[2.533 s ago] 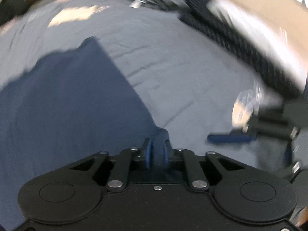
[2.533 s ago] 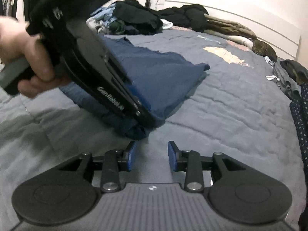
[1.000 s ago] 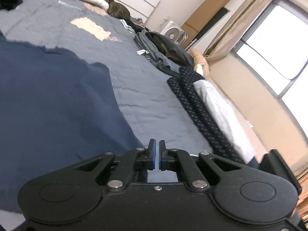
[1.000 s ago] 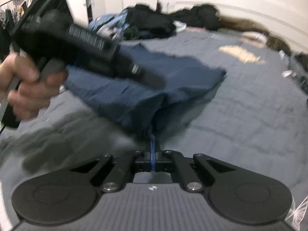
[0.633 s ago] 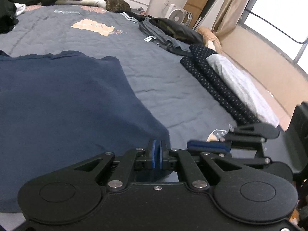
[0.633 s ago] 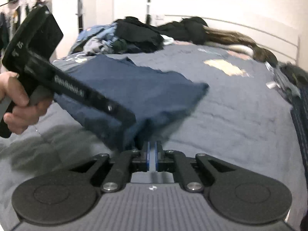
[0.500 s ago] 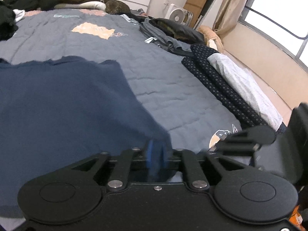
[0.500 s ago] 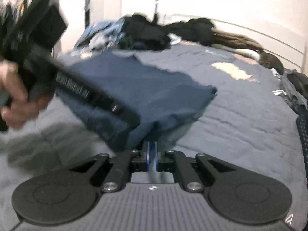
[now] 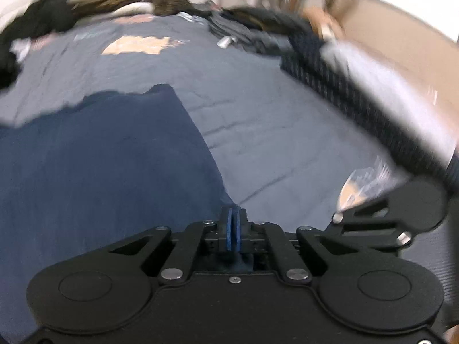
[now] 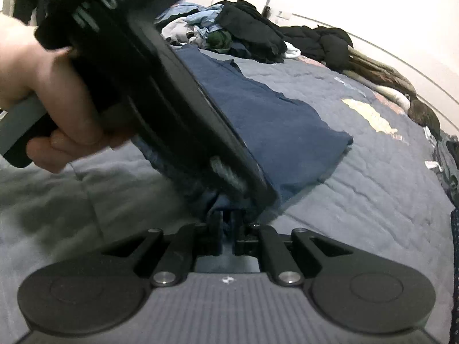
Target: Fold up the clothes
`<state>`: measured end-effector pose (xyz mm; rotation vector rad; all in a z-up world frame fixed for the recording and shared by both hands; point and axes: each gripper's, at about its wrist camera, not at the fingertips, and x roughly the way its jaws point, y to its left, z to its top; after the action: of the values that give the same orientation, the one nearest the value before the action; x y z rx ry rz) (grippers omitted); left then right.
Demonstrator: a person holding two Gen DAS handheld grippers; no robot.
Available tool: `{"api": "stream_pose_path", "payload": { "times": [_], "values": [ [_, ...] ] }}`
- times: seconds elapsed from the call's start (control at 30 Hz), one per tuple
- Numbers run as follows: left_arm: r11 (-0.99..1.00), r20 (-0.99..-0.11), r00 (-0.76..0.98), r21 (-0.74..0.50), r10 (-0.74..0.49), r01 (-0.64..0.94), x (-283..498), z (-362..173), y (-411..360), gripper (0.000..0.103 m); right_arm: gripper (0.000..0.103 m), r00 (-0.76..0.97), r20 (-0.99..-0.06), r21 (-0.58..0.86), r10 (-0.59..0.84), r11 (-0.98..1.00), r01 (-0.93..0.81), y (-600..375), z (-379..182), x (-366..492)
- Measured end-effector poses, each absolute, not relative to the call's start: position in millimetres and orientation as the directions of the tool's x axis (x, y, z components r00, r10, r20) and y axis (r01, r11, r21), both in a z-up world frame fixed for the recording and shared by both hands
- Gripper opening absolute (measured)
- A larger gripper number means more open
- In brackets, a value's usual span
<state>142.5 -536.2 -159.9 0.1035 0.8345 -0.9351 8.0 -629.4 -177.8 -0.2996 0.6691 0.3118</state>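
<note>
Navy cloth is pinched at its near corner by the left gripper [image 9: 234, 226], whose blue pads are pressed tight together on the fabric, and the navy garment [image 9: 109, 154] is spread away from that corner over the grey quilt [image 9: 258, 109]. Seen from the right wrist, the left tool is tilted steeply down toward the bed, its handle wrapped by a bare hand [image 10: 54, 109] with the fingers curled underneath. The right gripper [image 10: 228, 226] is drawn almost fully closed just below that tool, with a dark fold of the same garment [image 10: 272, 120] caught between its fingers. Both tongs are angled downward and sit close beside each other at the garment's near edge. A heap of clothes [image 10: 229, 37] is piled at the far end of the bed, well apart from the work
</note>
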Motion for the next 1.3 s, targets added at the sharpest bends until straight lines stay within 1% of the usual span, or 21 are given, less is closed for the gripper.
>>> {"api": "stream_pose_path", "payload": {
  "times": [0.03, 0.1, 0.13, 0.2, 0.23, 0.27, 0.3, 0.37, 0.43, 0.6, 0.73, 0.8, 0.87, 0.9, 1.0, 1.13, 1.2, 1.3],
  "values": [
    [0.608, -0.638, 0.296, -0.344, -0.710, 0.716, 148, -160, -523, 0.003, 0.007, 0.743, -0.645, -0.163, 0.181, 0.916, -0.365, -632, -178, 7],
    [0.576, -0.555, 0.273, -0.499, -0.786, 0.647, 159, -162, -495, 0.002, 0.018, 0.748, -0.642, -0.157, 0.166, 0.927, -0.341, -636, -178, 8],
    [0.558, -0.521, 0.267, -0.551, -0.811, 0.620, 162, -165, -483, 0.002, 0.021, 0.754, -0.635, -0.147, 0.165, 0.933, -0.329, -638, -177, 7],
    [0.539, -0.491, 0.263, -0.593, -0.831, 0.598, 165, -172, -465, 0.002, 0.030, 0.765, -0.618, -0.112, 0.179, 0.944, -0.311, -643, -173, 8],
    [0.539, -0.489, 0.262, -0.600, -0.832, 0.591, 164, -175, -459, 0.002, 0.032, 0.770, -0.609, -0.087, 0.192, 0.948, -0.305, -645, -171, 8],
    [0.537, -0.486, 0.261, -0.610, -0.834, 0.582, 164, -178, -453, 0.002, 0.038, 0.773, -0.598, -0.056, 0.210, 0.952, -0.301, -647, -170, 8],
    [0.537, -0.484, 0.261, -0.616, -0.835, 0.576, 163, -180, -449, 0.002, 0.040, 0.775, -0.591, -0.032, 0.225, 0.953, -0.301, -649, -169, 9],
    [0.541, -0.485, 0.265, -0.618, -0.833, 0.570, 161, -184, -441, 0.002, 0.041, 0.776, -0.580, -0.002, 0.248, 0.952, -0.305, -651, -170, 14],
    [0.547, -0.492, 0.266, -0.614, -0.829, 0.569, 160, -186, -437, 0.002, 0.041, 0.768, -0.586, -0.002, 0.258, 0.947, -0.320, -649, -173, 18],
    [0.553, -0.510, 0.263, -0.579, -0.819, 0.599, 159, -184, -443, 0.002, 0.041, 0.759, -0.602, -0.084, 0.249, 0.925, -0.370, -634, -176, 22],
    [0.558, -0.525, 0.261, -0.554, -0.810, 0.618, 158, -183, -452, 0.002, 0.041, 0.764, -0.611, -0.223, 0.209, 0.880, -0.419, -618, -177, 19],
    [0.563, -0.531, 0.262, -0.551, -0.806, 0.616, 157, -184, -453, 0.002, 0.039, 0.764, -0.615, -0.284, 0.194, 0.849, -0.445, -611, -178, 18],
    [0.567, -0.535, 0.261, -0.554, -0.803, 0.610, 157, -186, -450, 0.002, 0.035, 0.759, -0.624, -0.335, 0.183, 0.815, -0.472, -603, -180, 18],
    [0.568, -0.537, 0.260, -0.556, -0.803, 0.607, 158, -186, -449, 0.002, 0.026, 0.757, -0.629, -0.358, 0.178, 0.797, -0.486, -599, -180, 17],
    [0.567, -0.540, 0.254, -0.559, -0.803, 0.605, 158, -184, -448, 0.002, 0.006, 0.736, -0.656, -0.373, 0.170, 0.774, -0.511, -594, -186, 18],
    [0.558, -0.528, 0.248, -0.576, -0.812, 0.598, 159, -177, -445, 0.003, 0.004, 0.735, -0.653, -0.321, 0.181, 0.813, -0.485, -602, -179, 16],
    [0.550, -0.518, 0.246, -0.587, -0.819, 0.594, 162, -171, -443, 0.003, 0.004, 0.744, -0.638, -0.263, 0.198, 0.852, -0.452, -614, -171, 12],
    [0.541, -0.502, 0.259, -0.570, -0.825, 0.619, 159, -159, -442, 0.003, 0.004, 0.756, -0.618, -0.181, 0.216, 0.896, -0.404, -632, -162, 0]
  ]
}}
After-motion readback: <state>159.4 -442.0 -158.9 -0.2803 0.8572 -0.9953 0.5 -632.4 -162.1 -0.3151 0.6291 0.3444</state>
